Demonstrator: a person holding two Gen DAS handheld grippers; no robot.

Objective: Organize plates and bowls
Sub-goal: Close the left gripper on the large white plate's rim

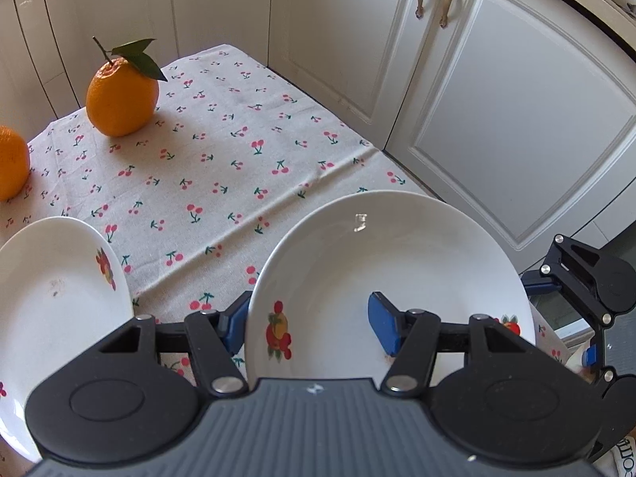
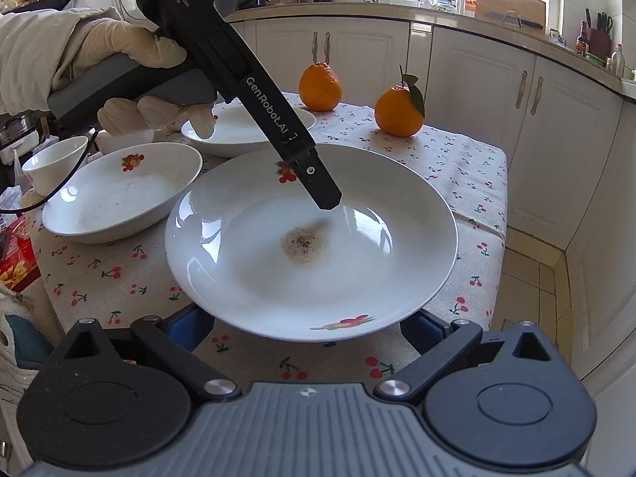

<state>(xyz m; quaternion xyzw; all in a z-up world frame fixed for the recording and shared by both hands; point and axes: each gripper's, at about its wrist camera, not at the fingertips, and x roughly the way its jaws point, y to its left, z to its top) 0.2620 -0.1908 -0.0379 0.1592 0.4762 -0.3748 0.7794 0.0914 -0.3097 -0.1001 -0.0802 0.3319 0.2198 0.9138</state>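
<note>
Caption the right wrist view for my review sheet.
Left tool grips a stained white plate by its rim above the cherry-print cloth; two oranges stand behind.

Glossy white glazed plate (image 2: 310,238) with a matt brown stain; woven cherry-print cloth (image 1: 222,167) on the tabletop; dimpled oranges (image 2: 398,111) at twelve o'clock.

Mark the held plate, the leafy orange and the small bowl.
Held plate (image 2: 246,262): right wrist view, bare inner surface left of the stain.
Leafy orange (image 1: 121,99): left wrist view, middle of the peel.
Small bowl (image 2: 51,169): right wrist view, outer wall.
</note>
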